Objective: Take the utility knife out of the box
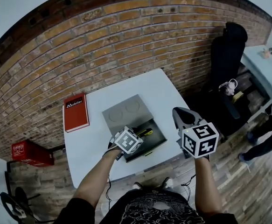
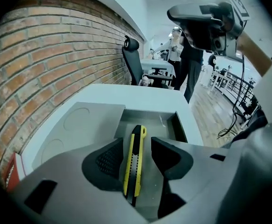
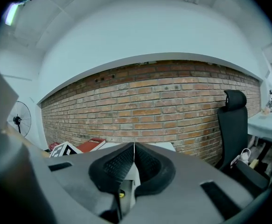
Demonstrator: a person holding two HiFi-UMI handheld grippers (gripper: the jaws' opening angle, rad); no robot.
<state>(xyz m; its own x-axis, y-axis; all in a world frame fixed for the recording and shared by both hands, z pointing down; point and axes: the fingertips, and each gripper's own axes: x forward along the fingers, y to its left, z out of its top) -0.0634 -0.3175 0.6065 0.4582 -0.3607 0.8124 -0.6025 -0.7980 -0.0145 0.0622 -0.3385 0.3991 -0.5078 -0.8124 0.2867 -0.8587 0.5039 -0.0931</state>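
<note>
Knife [image 2: 136, 141], yellow and black, is seen lying flat on the floor of the open grey box [image 2: 147, 117], lengthwise in its tray, its looped yellow end turned away from the camera. It is straddled by the left tongs [image 2: 138, 155], which are set wide: one ribbed pad is found close along the knife's left edge, while a clear gap is left between the knife and the other pad. Whether any pad touches the knife cannot be told. In the head view the left tongs are held low over the tray, with their marker cube [image 1: 128, 140] covering part of it. A flat grey panel [image 1: 125, 110] with two round impressions is joined to the tray on the side nearer the wall. The box is placed near the front right part of the white bench [image 1: 91, 141], and a red book [image 1: 75, 112] is laid well apart from it at the bench's left edge. The right tongs [image 3: 134, 157] are pressed fully together with nothing between them, and are held up in the air to the right of the box, beyond the bench edge, pointed at the brick wall [image 3: 149, 97]. A black chair [image 1: 226, 55] is stood by that wall to the right, and a red case [image 1: 31, 153] is set on the floor to the left.
</note>
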